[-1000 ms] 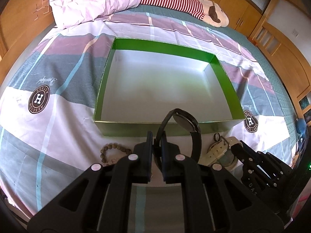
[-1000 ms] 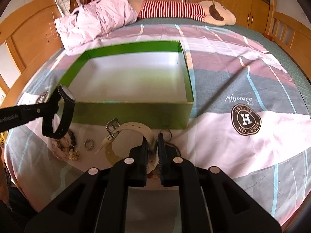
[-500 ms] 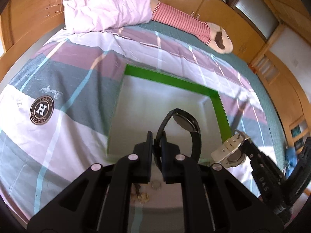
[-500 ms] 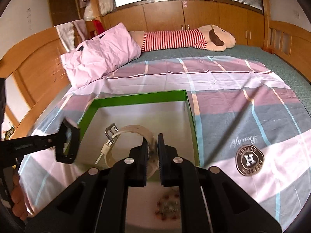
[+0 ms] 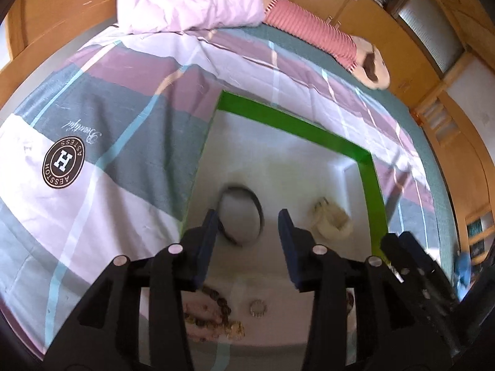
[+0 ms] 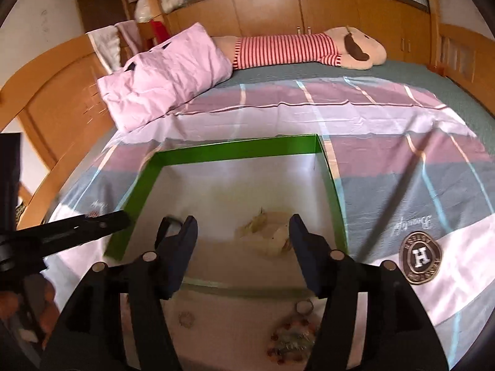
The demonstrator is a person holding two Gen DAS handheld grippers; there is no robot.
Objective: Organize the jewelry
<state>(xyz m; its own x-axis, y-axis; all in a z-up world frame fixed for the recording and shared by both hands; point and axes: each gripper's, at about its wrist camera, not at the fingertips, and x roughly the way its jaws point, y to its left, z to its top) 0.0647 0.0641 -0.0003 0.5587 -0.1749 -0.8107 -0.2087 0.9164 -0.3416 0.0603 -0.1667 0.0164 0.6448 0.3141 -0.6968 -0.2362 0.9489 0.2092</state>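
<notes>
Both the left tongs (image 5: 247,232) and right tongs (image 6: 243,241) have sprung apart, dropping the black round-faced wristwatch (image 5: 241,216) and cream leather-strapped watch (image 5: 331,219) into the green-walled cardboard box (image 5: 294,125), leaving beads outside.

Black watch (image 5: 241,216): blurred, face unreadable; its lower left strap is hidden behind a finger of the left gripper (image 5: 247,241). In the right wrist view only a dark sliver shows past a finger. Cream watch (image 6: 269,235): smeared, buckle and dial indistinct, right edge hidden by the right gripper (image 6: 243,247). Bead bracelet (image 5: 213,315): partly covered by the left gripper's body, beads too small to count. Small ring (image 5: 256,308): detail unresolved. Green box (image 6: 235,150): near wall hidden in the left wrist view.
</notes>
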